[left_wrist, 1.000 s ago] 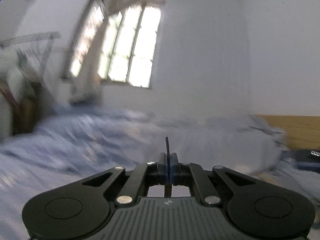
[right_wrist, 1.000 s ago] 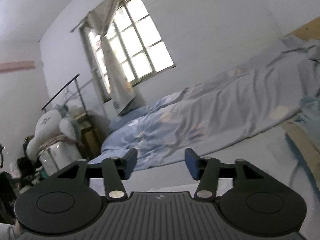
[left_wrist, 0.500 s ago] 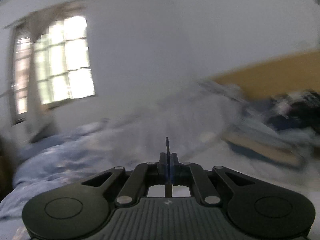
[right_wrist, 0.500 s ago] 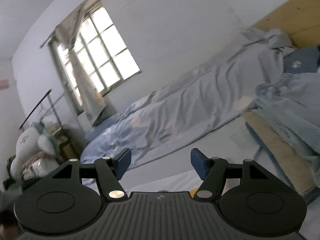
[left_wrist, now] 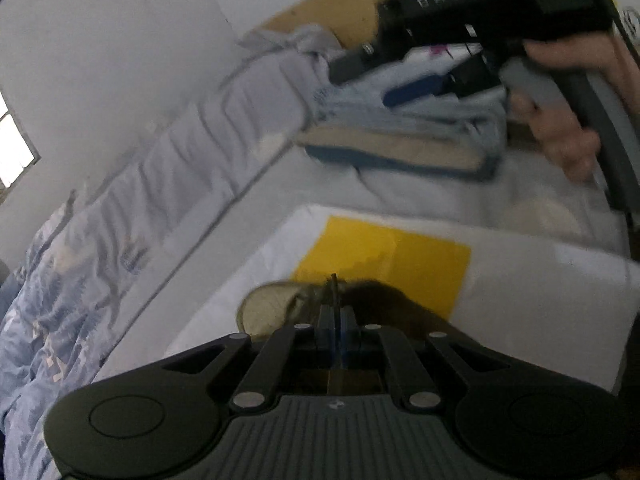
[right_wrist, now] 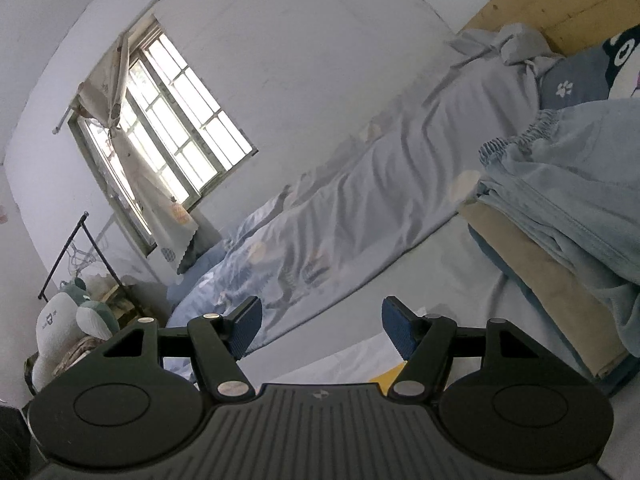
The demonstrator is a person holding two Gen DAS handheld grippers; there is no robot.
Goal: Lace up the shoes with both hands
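In the left wrist view a tan shoe (left_wrist: 268,312) with a dark part (left_wrist: 384,304) lies on a yellow sheet (left_wrist: 384,256), just beyond my left gripper (left_wrist: 335,312). That gripper is shut on a thin dark shoelace end (left_wrist: 333,283), which sticks up between the pads. The picture is blurred. At the upper right of the same view a hand (left_wrist: 560,136) holds my right gripper (left_wrist: 384,80), jaws apart above the bed. In the right wrist view the right gripper (right_wrist: 320,322) stands open with nothing between its blue pads (right_wrist: 398,330); no shoe shows there.
The yellow sheet rests on a white board (left_wrist: 540,280) on the bed. A rumpled blue quilt (right_wrist: 340,224) runs along the wall. Folded blankets (right_wrist: 560,216) are stacked at the right. A window (right_wrist: 168,128) and a plush toy (right_wrist: 68,324) are at the left.
The left view swung from the window and wall down onto the shoe and yellow sheet, the lace still pinched. The right gripper's jaws widened and its view rolled toward the folded blankets.
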